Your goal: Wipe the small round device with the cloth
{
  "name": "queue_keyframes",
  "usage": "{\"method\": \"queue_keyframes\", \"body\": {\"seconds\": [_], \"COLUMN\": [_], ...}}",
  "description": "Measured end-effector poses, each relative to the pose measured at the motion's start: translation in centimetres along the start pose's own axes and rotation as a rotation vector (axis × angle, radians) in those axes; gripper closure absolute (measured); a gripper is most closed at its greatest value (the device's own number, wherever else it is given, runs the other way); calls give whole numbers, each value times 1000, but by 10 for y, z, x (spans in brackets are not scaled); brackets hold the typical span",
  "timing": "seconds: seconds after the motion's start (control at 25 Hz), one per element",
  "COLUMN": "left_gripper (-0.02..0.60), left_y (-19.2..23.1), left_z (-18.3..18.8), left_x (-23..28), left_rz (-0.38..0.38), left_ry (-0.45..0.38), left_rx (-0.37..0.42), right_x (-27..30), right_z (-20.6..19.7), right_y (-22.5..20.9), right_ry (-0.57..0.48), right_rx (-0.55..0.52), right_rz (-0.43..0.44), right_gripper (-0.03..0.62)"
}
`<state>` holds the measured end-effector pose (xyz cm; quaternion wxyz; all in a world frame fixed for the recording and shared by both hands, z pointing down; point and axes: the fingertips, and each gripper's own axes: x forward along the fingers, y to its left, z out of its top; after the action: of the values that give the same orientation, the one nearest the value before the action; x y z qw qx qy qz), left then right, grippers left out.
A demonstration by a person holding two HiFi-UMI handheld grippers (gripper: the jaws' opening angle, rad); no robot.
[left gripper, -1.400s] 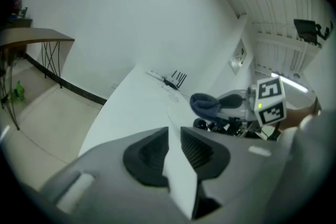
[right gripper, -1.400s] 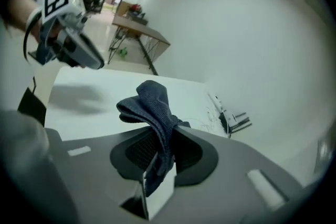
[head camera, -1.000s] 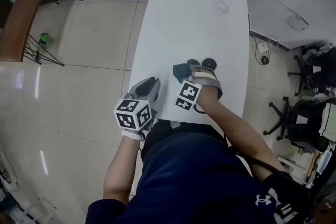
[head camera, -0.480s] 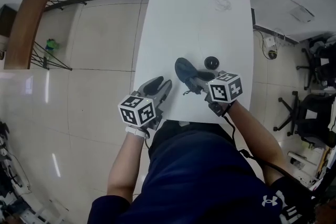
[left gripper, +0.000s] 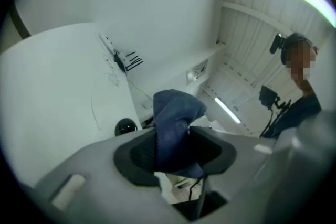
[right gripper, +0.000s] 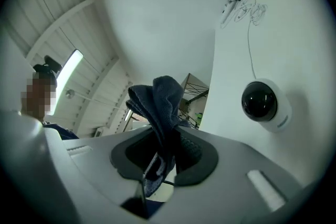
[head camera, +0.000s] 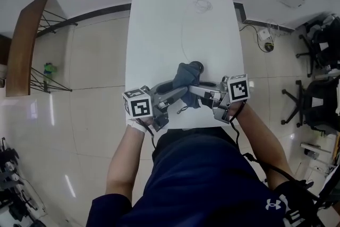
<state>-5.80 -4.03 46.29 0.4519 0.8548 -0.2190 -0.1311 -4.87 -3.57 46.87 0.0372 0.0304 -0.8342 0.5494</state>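
We are finding the right gripper (head camera: 197,92) pinching the blue cloth (head camera: 185,75) between its near-closed jaws. The left gripper (head camera: 172,94) has just been opening its jaws; they are standing spread around the same cloth, seemingly without pressing it. The small round device (right gripper: 261,102) is sitting on the table (head camera: 180,18) just beyond the cloth

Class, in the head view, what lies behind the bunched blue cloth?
Behind the cloth, the dark top of the small round device peeks out, sitting on the white table. The cloth covers the rest of the device in that view.
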Motion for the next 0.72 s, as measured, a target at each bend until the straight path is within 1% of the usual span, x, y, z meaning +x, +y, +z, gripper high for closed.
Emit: {"method": "queue_keyframes", "body": {"seconds": [0.04,0.12,0.16,0.24,0.28,0.32,0.36,0.4,0.48,0.56,0.64,0.72], "left_gripper": [432,462,479,496,500,502,503,503,502,502,502,502], "left_y": [-3,-3,-2,2,6,13,22,29,40,48,58,66], "left_z": [2,3,3,9,15,22,28,33,37,31,20,9], "left_x": [1,5,6,4,-1,-7,-13,-16,-12,6,27,43], "left_rz": [-20,-9,10,66,102,143,189,237,314,355,379,387], "left_ry": [-7,-21,-35,-86,-120,-149,-162,-152,-79,27,132,207], "left_rx": [-7,-2,-3,-17,-21,-12,15,58,154,231,286,315], "right_x": [-2,-7,-12,-23,-30,-37,-45,-53,-69,-82,-89,-92], "right_z": [0,1,3,7,9,10,11,12,12,11,11,9], "right_y": [1,0,-1,-3,-7,-12,-20,-30,-48,-60,-62,-60], "right_ry": [-9,-34,-51,-97,-120,-139,-151,-157,-169,-196,-226,-236], "right_rx": [12,8,-6,-30,-44,-63,-87,-110,-134,-125,-101,-87], "right_rz": [14,12,0,-33,-65,-114,-173,-235,-343,-406,-421,-427], "right_gripper": [514,505,489,422,404,404,405,405,433,446,461,467]}}
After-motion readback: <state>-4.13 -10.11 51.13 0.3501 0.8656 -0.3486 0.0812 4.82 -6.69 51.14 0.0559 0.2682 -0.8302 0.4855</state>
